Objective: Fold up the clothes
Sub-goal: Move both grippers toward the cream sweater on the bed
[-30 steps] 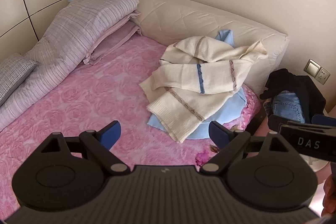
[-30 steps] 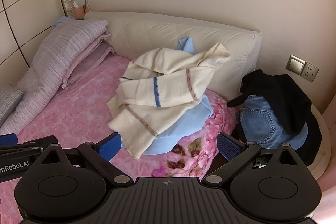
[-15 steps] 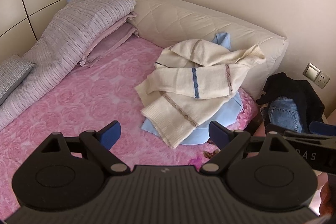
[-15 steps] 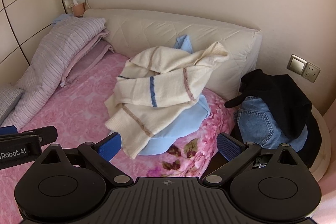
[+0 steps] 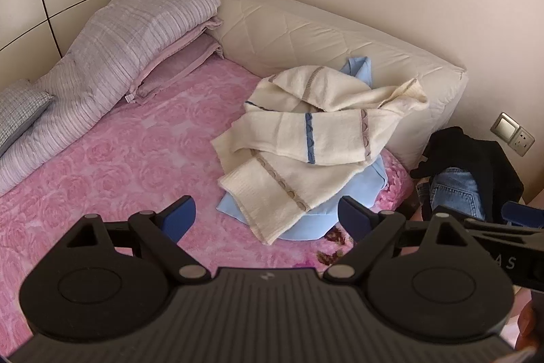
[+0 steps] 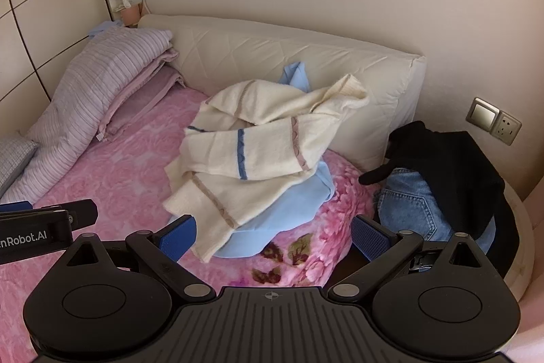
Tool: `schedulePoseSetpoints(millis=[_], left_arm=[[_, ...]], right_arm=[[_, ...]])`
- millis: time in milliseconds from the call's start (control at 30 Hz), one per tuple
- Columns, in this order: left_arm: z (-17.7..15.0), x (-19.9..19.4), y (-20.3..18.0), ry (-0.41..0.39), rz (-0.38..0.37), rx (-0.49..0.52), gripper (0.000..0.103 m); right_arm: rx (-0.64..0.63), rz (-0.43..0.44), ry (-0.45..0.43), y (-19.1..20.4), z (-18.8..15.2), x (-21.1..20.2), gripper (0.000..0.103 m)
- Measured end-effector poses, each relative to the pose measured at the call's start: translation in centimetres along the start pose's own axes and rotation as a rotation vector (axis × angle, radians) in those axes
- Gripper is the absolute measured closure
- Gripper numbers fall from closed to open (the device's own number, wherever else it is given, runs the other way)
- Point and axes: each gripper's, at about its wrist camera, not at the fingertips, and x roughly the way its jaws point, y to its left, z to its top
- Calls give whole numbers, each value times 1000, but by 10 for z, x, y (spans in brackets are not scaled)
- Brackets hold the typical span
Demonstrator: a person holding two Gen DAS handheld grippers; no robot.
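Note:
A crumpled cream knit sweater with blue and tan stripes lies on a light blue garment near the corner of the pink bed. Both show in the right wrist view, the sweater over the blue garment. My left gripper is open and empty, hovering in front of the pile. My right gripper is open and empty, also short of the pile. The left gripper's body shows at the left edge of the right wrist view.
A pink rose-pattern bedspread covers the bed. A folded lilac quilt and pillows lie at the left. A cream padded headboard runs behind. Jeans and a black garment sit beside the bed at the right.
Both grippers have drifted slightly, so the clothes pile sits a little more to the left in both views. Both stay open and nothing was grasped.

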Motion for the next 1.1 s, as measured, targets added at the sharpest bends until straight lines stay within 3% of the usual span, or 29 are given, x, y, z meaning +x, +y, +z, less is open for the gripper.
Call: schedulePoseSetpoints(millis=[567,1100], left_arm=[[-1,-1,-5,-2,-2,9,14],[22,11,13,-5,-89,102,14]], right_arm=[[20,-2,-3,-14,2,-3,3],[100,-88,-14,10,5,-4,3]])
